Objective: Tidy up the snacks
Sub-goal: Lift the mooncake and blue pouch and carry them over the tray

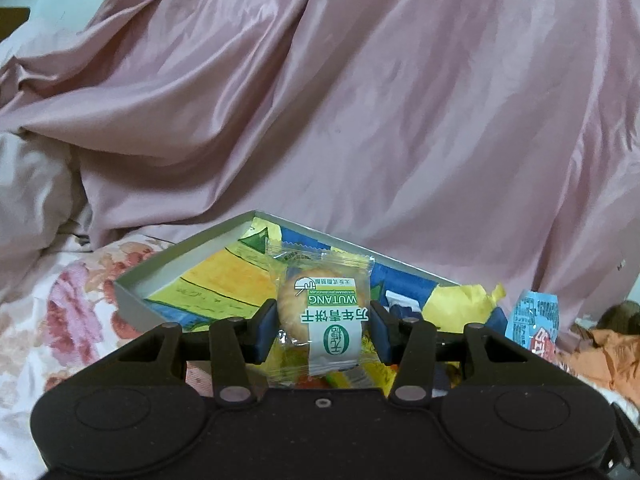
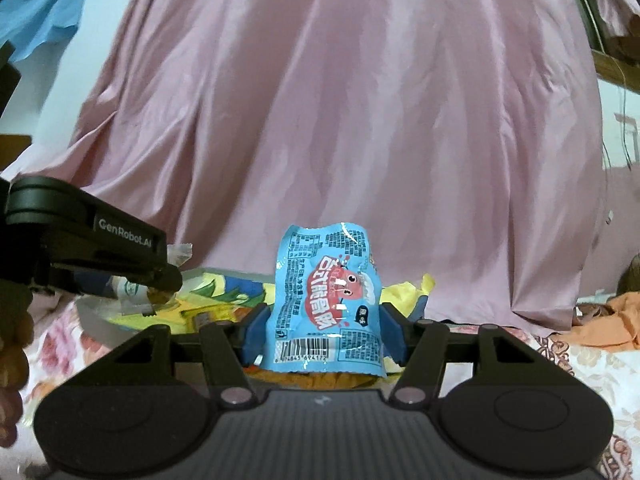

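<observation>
Two grippers are in use, each holding one snack. The left gripper (image 1: 323, 330) is clenched on one biscuit pack (image 1: 323, 312), a clear wrapper with a round biscuit and a green and white label; its two blue pads press the pack's sides, and the pack stands upright between them. The right gripper (image 2: 323, 330) grasps one blue pouch (image 2: 327, 300) with red lettering and a barcode at its lower edge, also upright, with both pads against its sides.

One shallow grey box (image 1: 132, 292) lies on the bed (image 1: 48, 340), on a flowered sheet. Its floor is covered with a coloured picture in yellow, blue and green. The biscuit pack is held in front of the box and above its near edge. One yellow wrapper (image 1: 460, 304) shows at the box's right side, though whether it lies inside cannot be told. In the left view the blue pouch (image 1: 534, 320) appears just right of that wrapper.

In the right view the left gripper (image 2: 160, 280) comes in from the left over the box (image 2: 100, 326), the biscuit pack (image 2: 132, 294) in its tips. One orange cloth (image 2: 612, 320) lies at the far right on the bed. One pink satin cover (image 1: 360, 100) fills the background behind everything.
</observation>
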`<state>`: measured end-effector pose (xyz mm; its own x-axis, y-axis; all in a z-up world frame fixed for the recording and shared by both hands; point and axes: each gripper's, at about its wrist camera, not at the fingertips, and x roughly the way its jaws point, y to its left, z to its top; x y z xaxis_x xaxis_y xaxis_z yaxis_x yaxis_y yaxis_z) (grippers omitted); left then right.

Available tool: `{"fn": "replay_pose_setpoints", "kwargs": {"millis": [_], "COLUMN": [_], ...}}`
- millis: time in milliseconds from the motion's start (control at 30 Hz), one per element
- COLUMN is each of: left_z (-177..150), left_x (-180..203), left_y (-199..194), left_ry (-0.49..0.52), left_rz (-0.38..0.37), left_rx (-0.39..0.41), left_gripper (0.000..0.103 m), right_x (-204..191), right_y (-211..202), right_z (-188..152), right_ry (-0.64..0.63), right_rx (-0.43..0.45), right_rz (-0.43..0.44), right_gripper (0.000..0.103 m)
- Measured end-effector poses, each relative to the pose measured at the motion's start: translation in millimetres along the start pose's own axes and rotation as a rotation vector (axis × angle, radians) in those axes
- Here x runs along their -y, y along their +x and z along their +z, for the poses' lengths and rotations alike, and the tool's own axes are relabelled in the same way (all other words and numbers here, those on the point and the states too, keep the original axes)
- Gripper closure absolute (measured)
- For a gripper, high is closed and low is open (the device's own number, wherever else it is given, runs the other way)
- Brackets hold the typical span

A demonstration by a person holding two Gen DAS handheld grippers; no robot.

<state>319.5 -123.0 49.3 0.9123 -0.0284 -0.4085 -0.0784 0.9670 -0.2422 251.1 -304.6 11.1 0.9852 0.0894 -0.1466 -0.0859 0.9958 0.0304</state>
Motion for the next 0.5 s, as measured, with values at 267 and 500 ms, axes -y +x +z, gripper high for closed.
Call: {"fn": "replay_pose_setpoints", "kwargs": {"millis": [267,500], "left_z": [-3,-9], "left_x": [13,17], "left_y": [24,34], "left_ry": [0.016,0.023], "left_rz": [-0.013,-0.004], "left_rx": [-0.006,-0.024], "left_gripper": [0.053,0.053], "right_x": [7,10], "right_y": [24,31], "right_z": [-4,-6], "right_ry": [0.033,0.049], "right_rx": [-0.014,-0.053], "right_rz": [-0.004,0.006], "right_gripper": [0.039,0.039]}}
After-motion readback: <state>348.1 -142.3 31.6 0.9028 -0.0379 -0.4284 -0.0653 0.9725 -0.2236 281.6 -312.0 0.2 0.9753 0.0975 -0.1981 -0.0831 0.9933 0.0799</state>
